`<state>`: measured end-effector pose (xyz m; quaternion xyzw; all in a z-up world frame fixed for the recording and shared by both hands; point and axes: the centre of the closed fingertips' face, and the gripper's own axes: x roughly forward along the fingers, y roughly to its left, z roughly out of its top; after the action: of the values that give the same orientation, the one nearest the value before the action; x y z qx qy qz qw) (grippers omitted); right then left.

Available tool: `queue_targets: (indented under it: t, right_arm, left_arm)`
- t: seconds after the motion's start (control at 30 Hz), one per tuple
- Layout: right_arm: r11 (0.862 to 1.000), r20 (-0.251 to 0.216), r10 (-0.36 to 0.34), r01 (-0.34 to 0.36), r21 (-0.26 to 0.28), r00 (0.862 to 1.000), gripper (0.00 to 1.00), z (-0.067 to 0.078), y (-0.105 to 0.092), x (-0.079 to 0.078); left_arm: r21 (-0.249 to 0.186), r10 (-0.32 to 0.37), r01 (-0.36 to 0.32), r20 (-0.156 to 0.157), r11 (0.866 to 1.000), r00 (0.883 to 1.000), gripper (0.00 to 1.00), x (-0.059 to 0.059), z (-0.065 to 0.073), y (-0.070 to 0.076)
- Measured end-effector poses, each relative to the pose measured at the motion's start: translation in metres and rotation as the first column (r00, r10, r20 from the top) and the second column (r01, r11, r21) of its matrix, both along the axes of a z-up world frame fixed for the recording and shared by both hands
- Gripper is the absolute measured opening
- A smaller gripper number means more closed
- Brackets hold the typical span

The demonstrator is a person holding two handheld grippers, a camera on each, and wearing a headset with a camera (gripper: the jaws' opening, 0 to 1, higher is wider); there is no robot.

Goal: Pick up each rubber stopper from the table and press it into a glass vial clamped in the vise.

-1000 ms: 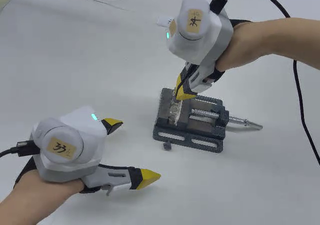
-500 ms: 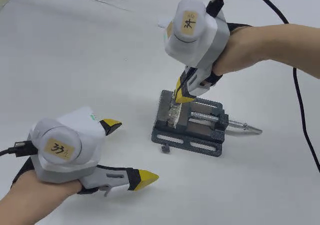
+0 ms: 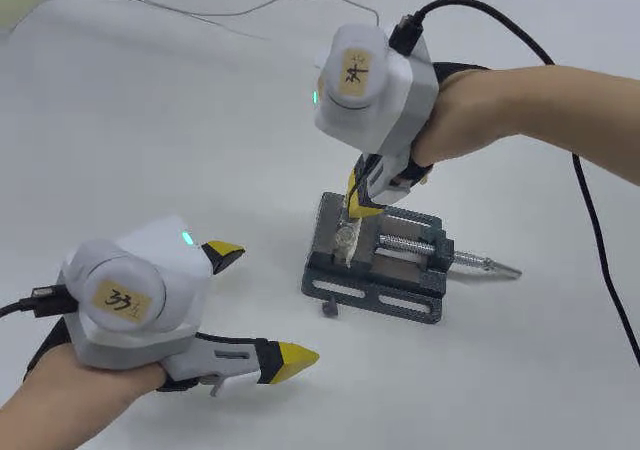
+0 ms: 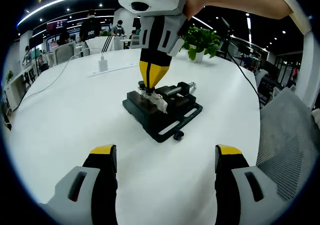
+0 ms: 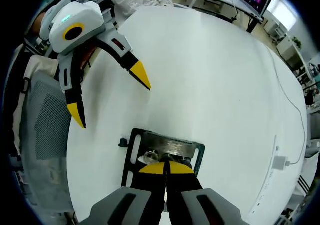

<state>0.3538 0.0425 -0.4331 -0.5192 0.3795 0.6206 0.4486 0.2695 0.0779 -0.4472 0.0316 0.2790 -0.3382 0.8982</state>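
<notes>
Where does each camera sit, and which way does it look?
Head view: on the headset, facing down at the vise; left gripper, right gripper and both forearms show.
Left gripper view: on the left gripper, facing along its open jaws toward the vise.
Right gripper view: on the right gripper, facing down along its shut jaws onto the vise.
Shared: all see the vise.

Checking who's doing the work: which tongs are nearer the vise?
Right. The right tongs are directly over the vise, tips at the vial; the left tongs are open, off to its side, apart.
</notes>
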Motion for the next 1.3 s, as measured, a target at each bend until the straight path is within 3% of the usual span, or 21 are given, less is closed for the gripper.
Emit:
queue_targets:
  t: [0.2,0.37,0.5,0.7,0.8,1.3]
  right_arm:
    - [0.993,-0.058,-0.095,0.099,0.069,0.994,0.0,0.004,0.0,-0.004]
    - [0.993,-0.031,-0.069,0.071,0.09,0.997,0.0,0.006,0.0,-0.008]
    - [0.989,-0.039,-0.096,0.1,0.109,0.995,0.0,0.007,0.0,-0.008]
    - [0.984,-0.035,-0.082,0.087,0.158,0.996,0.0,0.007,0.0,-0.008]
    - [0.979,-0.045,-0.099,0.106,0.176,0.994,0.0,0.006,0.002,-0.002]
    - [0.971,-0.029,-0.098,0.102,0.215,0.995,0.0,0.007,0.0,-0.005]
  left_arm:
    - [0.001,-0.005,0.005,0.014,1.0,1.0,0.78,0.001,0.009,0.001]
    - [0.006,-0.005,0.005,0.028,1.0,1.0,0.78,0.003,0.016,0.002]
    - [0.01,-0.007,0.007,0.036,1.0,0.999,0.78,0.004,0.019,0.002]
    - [0.009,-0.004,0.004,0.043,1.0,0.999,0.78,0.002,0.022,0.0]
    - [0.011,-0.005,0.004,0.042,1.0,0.999,0.78,0.0,0.022,0.0]
    - [0.021,0.001,-0.002,0.048,1.0,0.999,0.78,-0.005,0.025,0.004]
